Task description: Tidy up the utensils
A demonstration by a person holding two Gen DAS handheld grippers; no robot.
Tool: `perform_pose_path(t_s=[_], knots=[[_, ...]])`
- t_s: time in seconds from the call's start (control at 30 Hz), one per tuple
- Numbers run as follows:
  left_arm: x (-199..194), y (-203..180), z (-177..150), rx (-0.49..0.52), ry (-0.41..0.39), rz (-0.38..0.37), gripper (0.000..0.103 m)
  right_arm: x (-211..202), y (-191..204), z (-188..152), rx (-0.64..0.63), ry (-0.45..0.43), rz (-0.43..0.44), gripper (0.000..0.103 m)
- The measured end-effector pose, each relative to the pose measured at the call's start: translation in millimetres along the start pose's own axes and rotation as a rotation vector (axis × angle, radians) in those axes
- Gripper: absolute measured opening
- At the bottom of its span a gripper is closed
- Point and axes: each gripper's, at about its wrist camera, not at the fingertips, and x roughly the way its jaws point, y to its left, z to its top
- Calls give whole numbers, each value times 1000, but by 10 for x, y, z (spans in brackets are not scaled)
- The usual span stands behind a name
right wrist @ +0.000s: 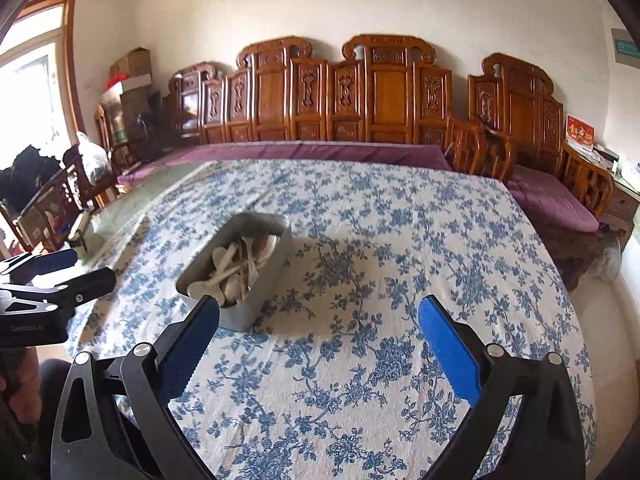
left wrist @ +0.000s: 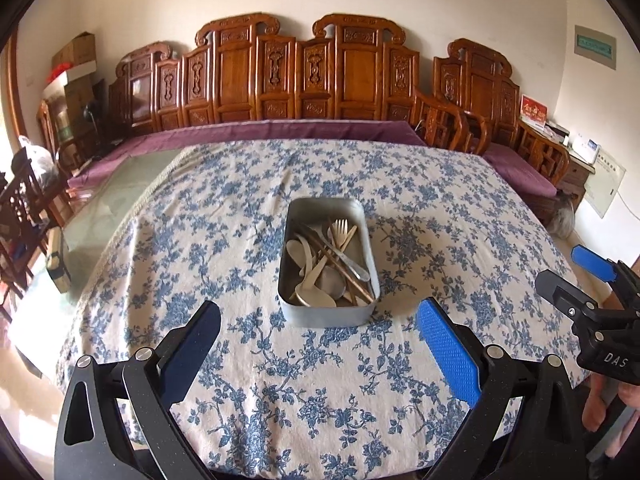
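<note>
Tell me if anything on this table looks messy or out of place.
Only the metal tin: spoons, a fork and chopsticks lie heaped and crossing inside it, unsorted. Nothing has spilled onto the tablecloth.

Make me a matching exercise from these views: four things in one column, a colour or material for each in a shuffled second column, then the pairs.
Things:
1. container
2. tablecloth
3. bench cushion
4. finger pads

Colours or materials:
A. purple
B. bright blue, textured
C. grey metal
D. white with blue flowers

Pairs: 1-C, 2-D, 3-A, 4-B
</note>
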Motion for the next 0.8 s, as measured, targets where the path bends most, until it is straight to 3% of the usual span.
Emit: perform_pose_path(t_s=[0.3, 0.57, 0.8], knots=[[-707, -187, 272, 20, -149, -18, 95, -717, 99, 300, -21, -152, -46, 100], [-1200, -305, 317, 30, -265, 4, 95, -1126, 124, 432, -26, -243, -62, 100], [-1248, -319, 319, 27, -275, -4, 95, -1214, 111, 441, -16, -254, -68, 100]])
